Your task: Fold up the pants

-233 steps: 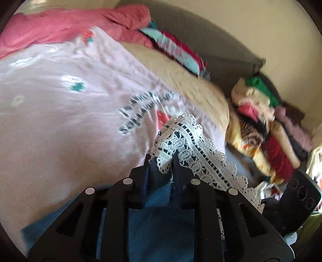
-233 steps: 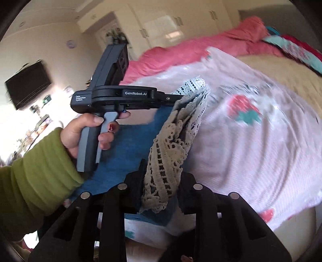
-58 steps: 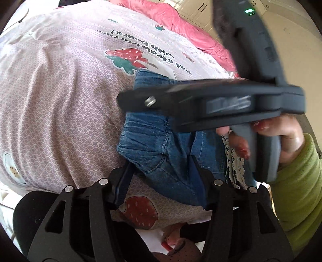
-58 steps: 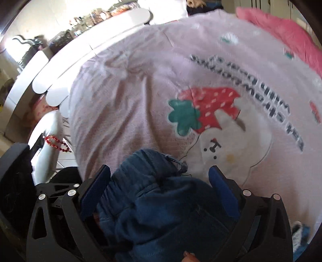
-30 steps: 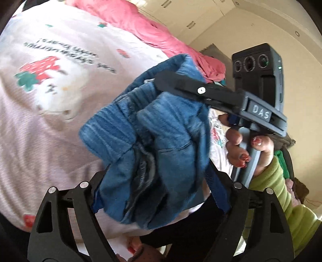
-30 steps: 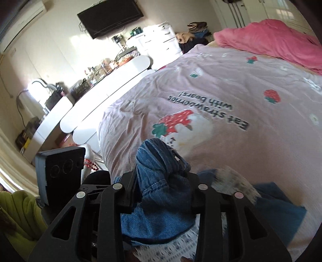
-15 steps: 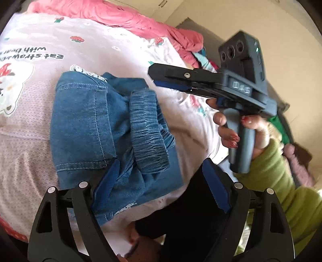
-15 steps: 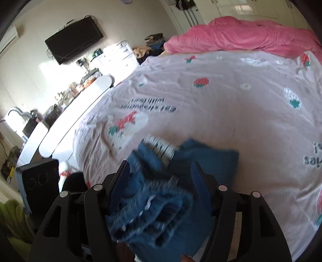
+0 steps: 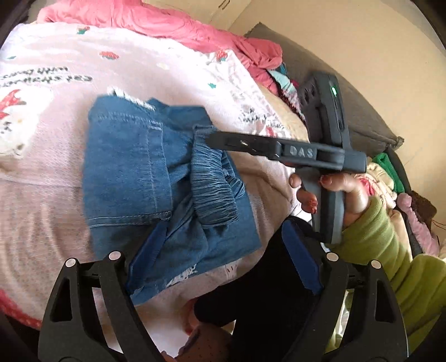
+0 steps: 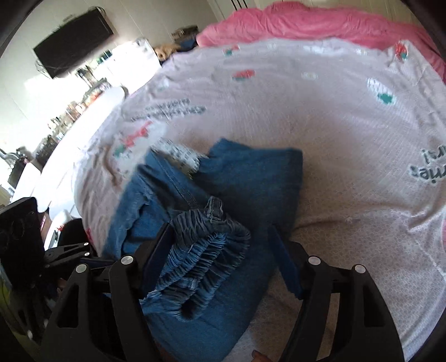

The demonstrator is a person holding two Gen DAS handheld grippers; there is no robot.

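The blue denim pants [image 9: 133,172] lie folded in a bundle near the front edge of the bed, elastic waistband [image 9: 214,189] on top, white lace trim at the far side. My left gripper [image 9: 220,250] is open, hovering over the bundle's near edge, holding nothing. In the right wrist view the pants [image 10: 251,178] lie below my right gripper [image 10: 220,245], which is open with the gathered waistband [image 10: 200,259] lying between its jaws. The right gripper also shows in the left wrist view [image 9: 217,136], over the waistband.
The bed has a pink strawberry-print sheet [image 10: 334,117] and a pink blanket [image 9: 167,25] at its far side. A pile of clothes [image 9: 390,178] sits to the right by a grey headboard [image 9: 362,117]. A white dresser [image 10: 69,117] and wall TV [image 10: 72,39] stand left.
The pants were lifted in the air a second ago, then laid down on the bed. Both grippers have opened and let go of the denim.
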